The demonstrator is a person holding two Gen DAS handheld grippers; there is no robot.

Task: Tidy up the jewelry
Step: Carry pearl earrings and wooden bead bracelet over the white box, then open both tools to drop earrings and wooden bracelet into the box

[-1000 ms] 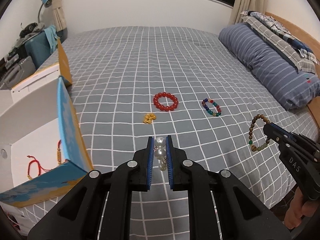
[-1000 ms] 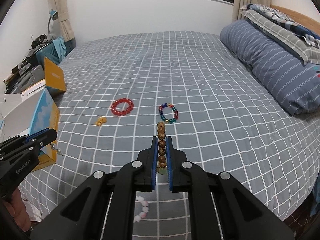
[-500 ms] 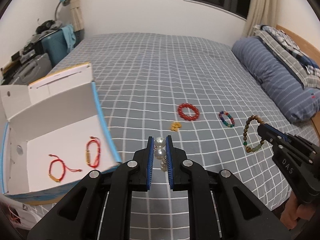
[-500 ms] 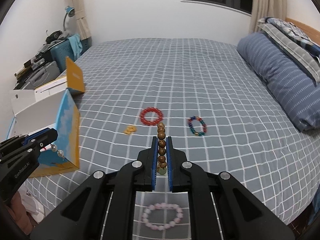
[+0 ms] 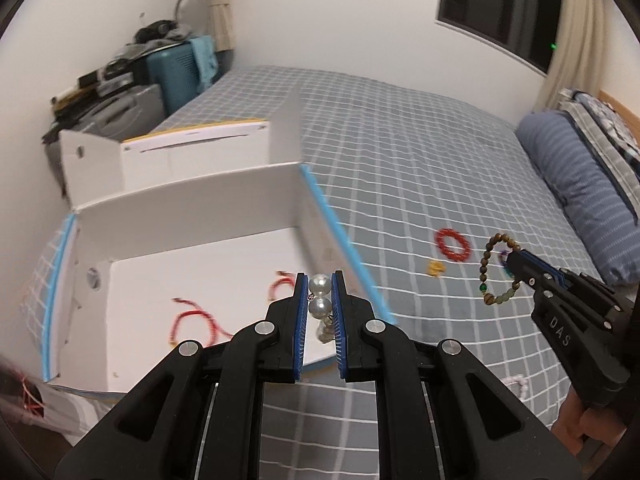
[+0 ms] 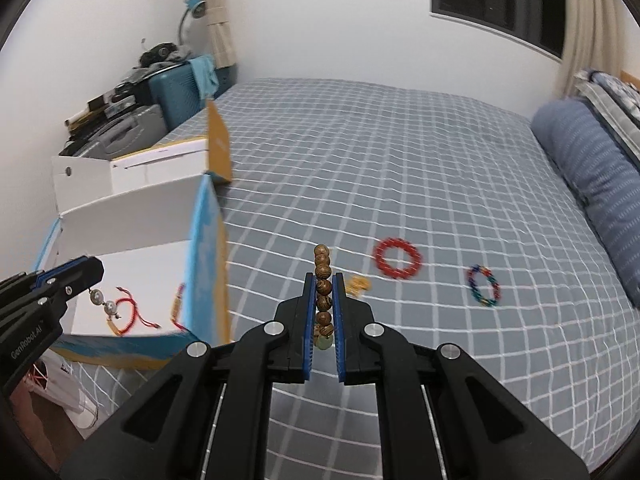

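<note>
Left wrist view: the left gripper clamps a pearl strand above the open white box, which holds red cord bracelets. Right wrist view: the right gripper clamps a wooden bead bracelet over the bed, where a red bracelet and multicolored bracelet lie.

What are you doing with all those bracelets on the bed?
Someone is tidying jewelry into a white box using two tongs. The left tongs pinch a pearl string over the box, where red cord bracelets already lie. The right tongs grip a wooden bead bracelet above the bed. A red bead bracelet, a multicolored one and a small gold piece are on the bedspread, not yet picked up.
</note>
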